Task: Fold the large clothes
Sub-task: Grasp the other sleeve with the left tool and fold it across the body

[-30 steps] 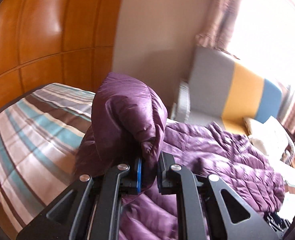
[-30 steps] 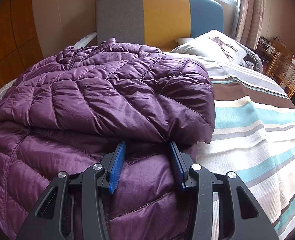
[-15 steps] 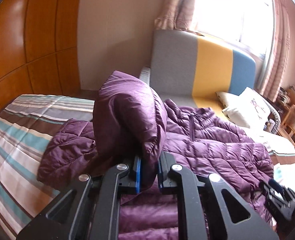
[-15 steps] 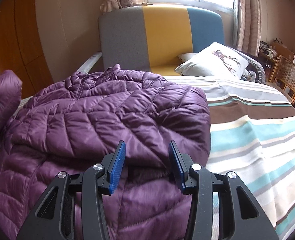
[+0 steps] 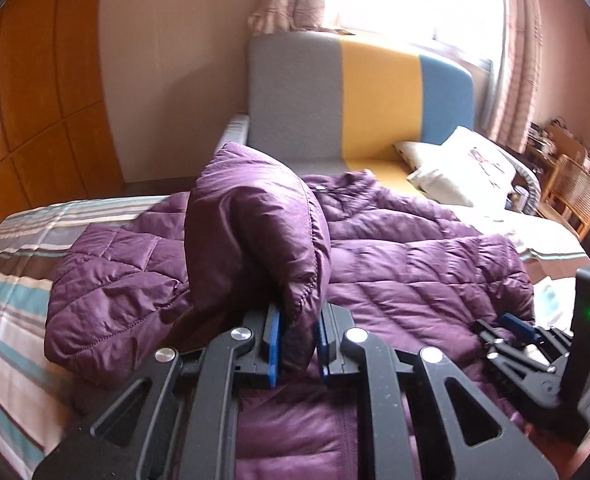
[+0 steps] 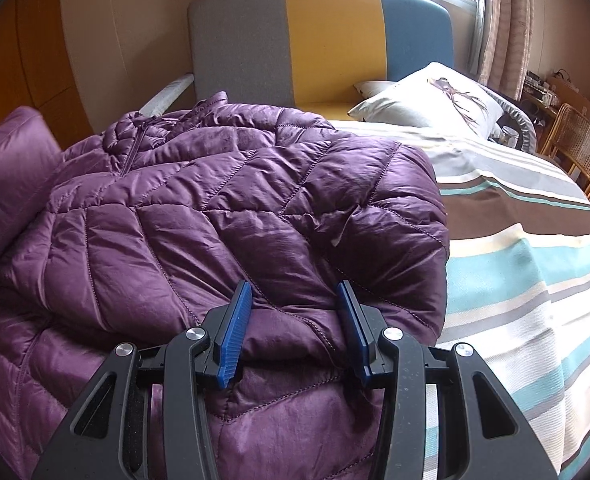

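A purple quilted jacket [image 5: 415, 272] [image 6: 215, 220] lies on the striped bed, its right side folded over the body. My left gripper [image 5: 297, 344] holds one sleeve [image 5: 255, 220] upright above the jacket's left side. The cuff is still pinched between the blue pads while the jaws are opening. That raised sleeve [image 6: 11, 152] shows at the left edge of the right wrist view. My right gripper [image 6: 293, 320] stands open low over the jacket's near hem, at the edge of the folded part, its pads apart and pressing on nothing. It also appears at the right [image 5: 511, 328].
The striped bed cover [image 6: 515, 280] [image 5: 7, 300] extends on both sides of the jacket. A grey, yellow and blue headboard [image 6: 327, 40] and a pillow [image 6: 435, 100] lie beyond. A cane chair [image 6: 579, 148] stands at the far right and wooden wardrobe panels [image 5: 35, 80] on the left.
My left gripper has carried the sleeve across toward the jacket's body and rolled level. The gap between its pads has widened slightly. My right gripper has drawn back a little from the folded edge.
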The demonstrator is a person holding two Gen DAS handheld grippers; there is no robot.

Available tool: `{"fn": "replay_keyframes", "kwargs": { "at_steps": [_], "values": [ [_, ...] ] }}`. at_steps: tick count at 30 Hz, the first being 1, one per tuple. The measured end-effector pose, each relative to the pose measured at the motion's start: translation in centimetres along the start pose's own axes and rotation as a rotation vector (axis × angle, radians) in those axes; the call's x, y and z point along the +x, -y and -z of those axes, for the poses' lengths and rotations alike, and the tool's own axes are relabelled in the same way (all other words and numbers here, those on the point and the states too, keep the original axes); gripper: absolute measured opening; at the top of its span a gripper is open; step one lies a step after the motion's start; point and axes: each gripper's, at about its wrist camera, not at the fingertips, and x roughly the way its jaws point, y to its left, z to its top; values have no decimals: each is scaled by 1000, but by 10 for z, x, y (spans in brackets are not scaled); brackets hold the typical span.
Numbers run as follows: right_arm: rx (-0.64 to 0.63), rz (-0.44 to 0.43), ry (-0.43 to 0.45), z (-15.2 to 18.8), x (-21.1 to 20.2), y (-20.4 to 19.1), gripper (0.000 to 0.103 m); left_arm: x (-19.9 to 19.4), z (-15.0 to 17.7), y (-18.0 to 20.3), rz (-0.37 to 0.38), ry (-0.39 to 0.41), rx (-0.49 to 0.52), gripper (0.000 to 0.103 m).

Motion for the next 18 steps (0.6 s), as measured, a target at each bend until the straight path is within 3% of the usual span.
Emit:
{"fn": "replay_keyframes", "kwargs": {
  "at_steps": [6, 8, 10, 13, 18],
  "values": [
    [24, -17, 3, 1, 0, 4, 44, 16, -4, 39, 70, -33, 46, 21],
    [28, -19, 4, 1, 0, 5, 44, 20, -1, 45, 90, -48, 43, 27],
    [27, -18, 4, 1, 0, 5, 44, 22, 2, 48, 144, -60, 37, 42],
    [25, -16, 4, 1, 0, 5, 44, 16, 7, 53, 206, -49, 64, 55],
    [23, -15, 4, 1, 0, 5, 44, -8, 11, 42, 203, 4, 69, 61]
  ]
}}
